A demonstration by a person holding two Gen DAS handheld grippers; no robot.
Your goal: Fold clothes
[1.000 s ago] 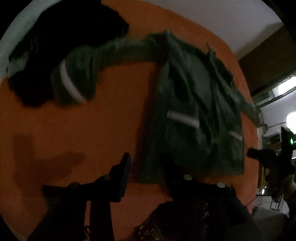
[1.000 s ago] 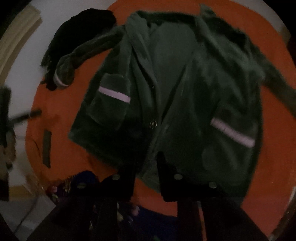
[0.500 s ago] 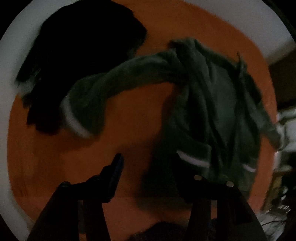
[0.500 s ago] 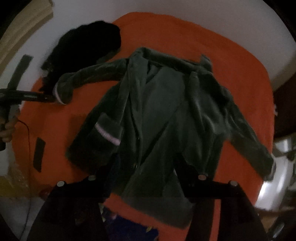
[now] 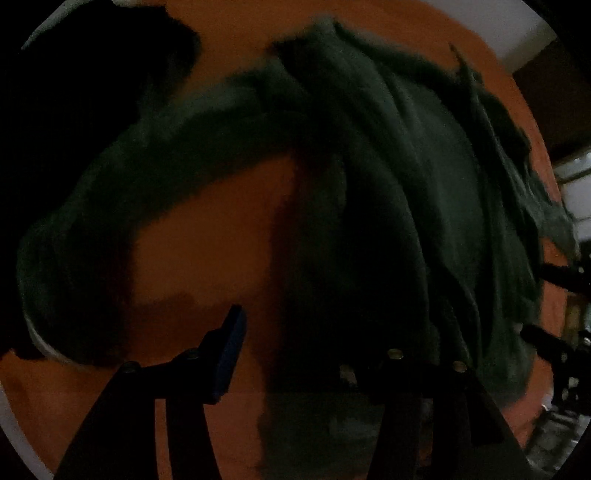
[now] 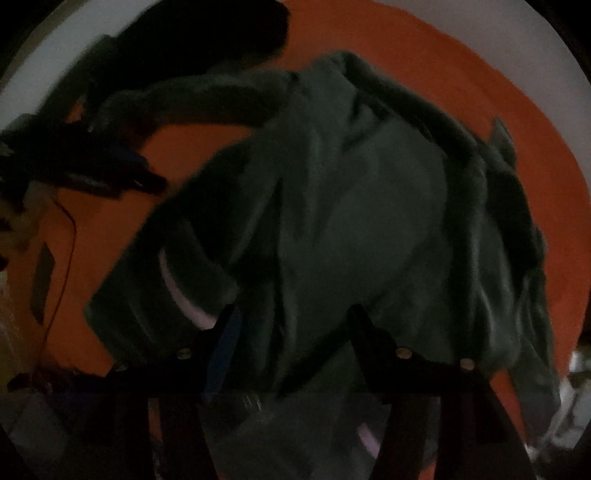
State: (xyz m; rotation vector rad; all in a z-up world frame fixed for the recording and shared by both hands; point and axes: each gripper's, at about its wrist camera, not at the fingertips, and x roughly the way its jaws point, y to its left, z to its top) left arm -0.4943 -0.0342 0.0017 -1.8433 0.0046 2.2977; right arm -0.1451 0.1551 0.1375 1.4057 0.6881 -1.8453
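The jacket (image 6: 369,229) lies spread on the bed (image 6: 480,74). One sleeve (image 5: 166,162) reaches left toward a heap of clothes (image 5: 81,110) at the bed's far left.

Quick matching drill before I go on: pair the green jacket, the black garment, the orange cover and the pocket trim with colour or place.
Things:
1. green jacket
2. black garment
3. orange cover
4. pocket trim

Descriptions:
A. pale stripe near the right gripper's fingertip
B. spread in the middle, sleeve reaching out
C. dark heap at the far corner
D. bright surface under everything

Pairs: 1-B, 2-C, 3-D, 4-A
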